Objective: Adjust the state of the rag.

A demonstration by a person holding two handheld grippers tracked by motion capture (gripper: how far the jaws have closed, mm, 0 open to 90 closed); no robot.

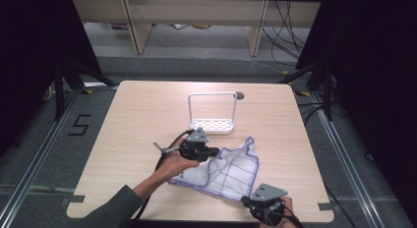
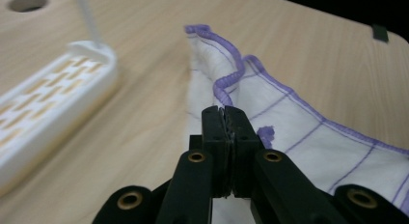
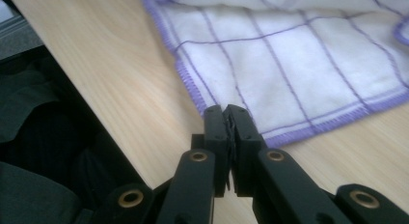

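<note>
I see a pale wooden desk [image 1: 137,120] with rounded corners. A white rack [image 1: 212,115] stands on it toward the far side, and a white cloth with purple grid lines [image 1: 231,171] lies nearer me.

Grey carpet floor [image 1: 206,66]; pale wooden shelving [image 1: 196,14]; black curtains [image 1: 373,66].

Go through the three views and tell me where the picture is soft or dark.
High view: table evenly lit, surroundings almost black. Left gripper view: white rack blurred, cloth edge fairly sharp. Right gripper view: cloth soft towards the top, dark beyond the table edge.
</note>
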